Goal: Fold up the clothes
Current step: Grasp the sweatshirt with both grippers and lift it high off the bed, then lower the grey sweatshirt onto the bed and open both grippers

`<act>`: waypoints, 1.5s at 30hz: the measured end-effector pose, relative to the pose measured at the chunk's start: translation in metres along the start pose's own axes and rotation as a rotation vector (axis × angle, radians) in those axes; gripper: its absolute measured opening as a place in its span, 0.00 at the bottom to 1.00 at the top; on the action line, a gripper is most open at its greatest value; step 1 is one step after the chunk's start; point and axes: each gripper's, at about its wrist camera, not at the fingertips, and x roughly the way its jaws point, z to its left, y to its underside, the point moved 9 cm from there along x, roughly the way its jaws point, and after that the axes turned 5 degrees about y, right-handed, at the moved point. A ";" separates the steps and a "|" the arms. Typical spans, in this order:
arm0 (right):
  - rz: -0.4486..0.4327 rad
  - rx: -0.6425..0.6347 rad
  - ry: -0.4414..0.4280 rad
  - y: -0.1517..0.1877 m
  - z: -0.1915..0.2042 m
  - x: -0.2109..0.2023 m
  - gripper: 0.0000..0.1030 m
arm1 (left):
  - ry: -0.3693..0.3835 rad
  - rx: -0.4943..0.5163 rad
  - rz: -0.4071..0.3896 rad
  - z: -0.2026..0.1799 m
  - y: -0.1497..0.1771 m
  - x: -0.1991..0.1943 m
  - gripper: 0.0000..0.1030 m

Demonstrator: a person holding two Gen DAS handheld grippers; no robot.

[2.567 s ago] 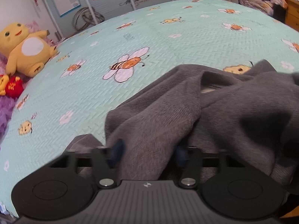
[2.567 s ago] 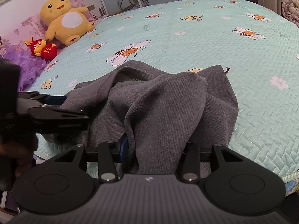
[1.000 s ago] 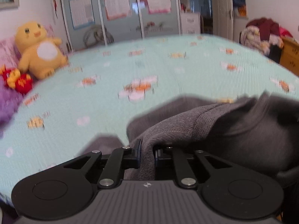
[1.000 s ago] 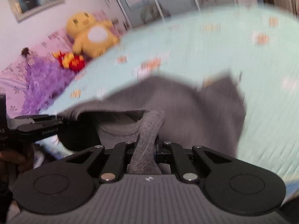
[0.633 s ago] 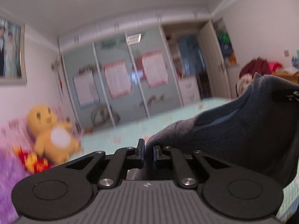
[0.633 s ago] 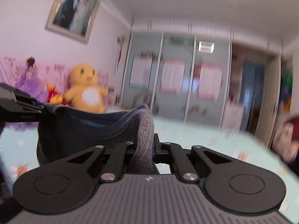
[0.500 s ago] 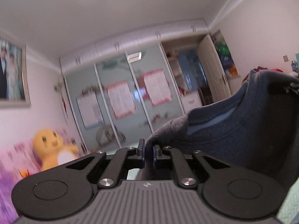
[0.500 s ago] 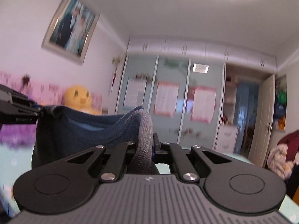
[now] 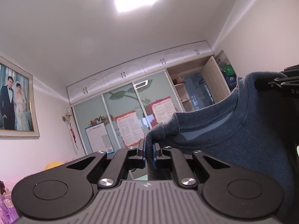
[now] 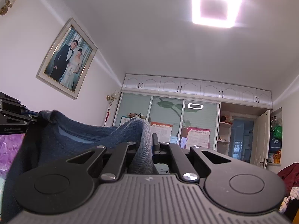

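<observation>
A grey-blue knitted sweater [image 9: 233, 136] hangs in the air between my two grippers, its ribbed neckline stretched across. My left gripper [image 9: 148, 155] is shut on one shoulder of the sweater. My right gripper [image 10: 148, 145] is shut on the other shoulder, the sweater [image 10: 78, 140] draping to its left. In the left wrist view the right gripper [image 9: 284, 85] shows at the right edge; in the right wrist view the left gripper [image 10: 20, 119] shows at the left edge. Both cameras tilt up toward the ceiling, and the bed is hidden.
A wardrobe with sliding glass doors [image 10: 168, 123] and upper cabinets fills the far wall. A framed photo [image 10: 67, 57] hangs on the left wall. A ceiling lamp [image 10: 214, 7] glows above. An open door [image 10: 261, 138] and a clothes pile [image 10: 287, 175] are at the right.
Both grippers have shut on the sweater and lifted it off the bed. The views have swung upward from the quilt to the wardrobe and ceiling.
</observation>
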 end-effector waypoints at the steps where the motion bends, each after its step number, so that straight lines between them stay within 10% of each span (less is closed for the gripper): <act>1: 0.011 0.008 -0.003 0.002 -0.001 0.008 0.04 | -0.002 -0.001 0.012 -0.002 0.004 0.008 0.10; 14: 0.339 0.102 -0.078 0.158 0.050 0.070 0.04 | 0.051 -0.151 0.454 -0.025 0.208 0.082 0.10; 26: 0.823 0.197 -0.107 0.384 0.136 -0.027 0.04 | 0.216 -0.317 0.839 -0.120 0.405 0.014 0.12; 31: 0.943 0.256 -0.076 0.424 0.145 -0.060 0.10 | 0.214 -0.334 0.878 -0.127 0.430 -0.003 0.18; 38: 0.949 0.296 -0.083 0.415 0.154 -0.070 0.42 | 0.237 -0.381 0.850 -0.134 0.434 -0.011 0.51; 40: 0.951 0.241 -0.123 0.417 0.166 -0.065 0.37 | 0.240 -0.361 0.843 -0.142 0.436 -0.013 0.54; 42: 0.950 0.164 -0.151 0.417 0.177 -0.051 0.03 | 0.241 -0.354 0.826 -0.145 0.432 -0.019 0.55; 45: 0.886 0.059 -0.149 0.402 0.178 -0.008 0.03 | 0.255 -0.358 0.799 -0.143 0.427 -0.021 0.57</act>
